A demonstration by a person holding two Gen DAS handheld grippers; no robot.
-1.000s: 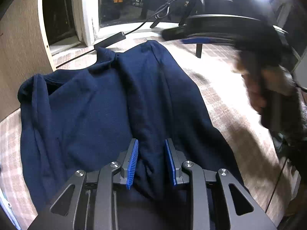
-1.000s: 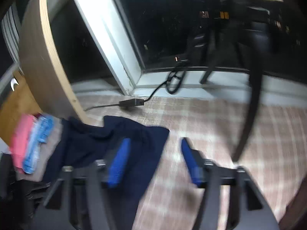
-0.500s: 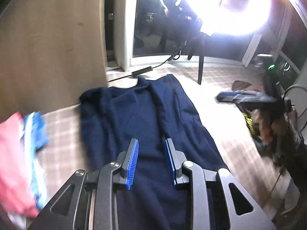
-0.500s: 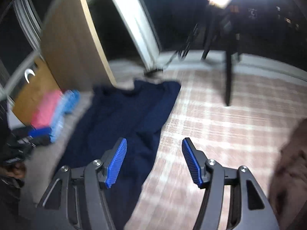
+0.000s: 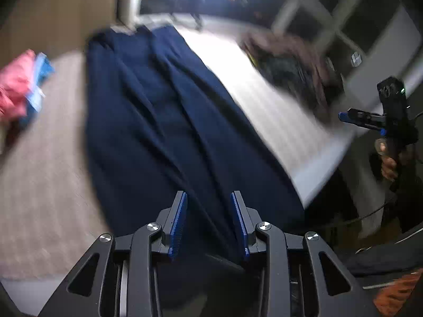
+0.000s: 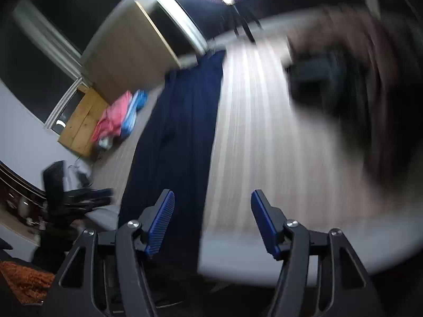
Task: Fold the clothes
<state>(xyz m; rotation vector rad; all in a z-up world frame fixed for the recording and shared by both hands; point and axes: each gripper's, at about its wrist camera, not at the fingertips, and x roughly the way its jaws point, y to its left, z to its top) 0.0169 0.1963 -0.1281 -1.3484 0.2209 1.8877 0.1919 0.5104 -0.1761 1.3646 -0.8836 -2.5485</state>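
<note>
A navy blue garment [image 5: 169, 121] lies stretched lengthwise on a checked bed surface [image 5: 277, 121], its near end hanging over the edge. My left gripper [image 5: 208, 222] is partly closed around a bunched fold of its near end. My right gripper [image 6: 212, 222] is open and empty, above the bed's near edge just right of the garment [image 6: 179, 137]. The right gripper also shows in the left wrist view [image 5: 375, 119], held off the bed's right side. Both views are motion-blurred.
A pile of pink and blue folded clothes [image 5: 21, 87] lies at the left of the bed, also in the right wrist view [image 6: 119, 116]. A wooden panel [image 6: 127, 50] and window stand behind. A dark heap [image 5: 293, 66] sits at the bed's right side.
Both grippers have pulled back toward the bed's near edge and risen. The garment has been drawn out long and straight. The right gripper has stayed open.
</note>
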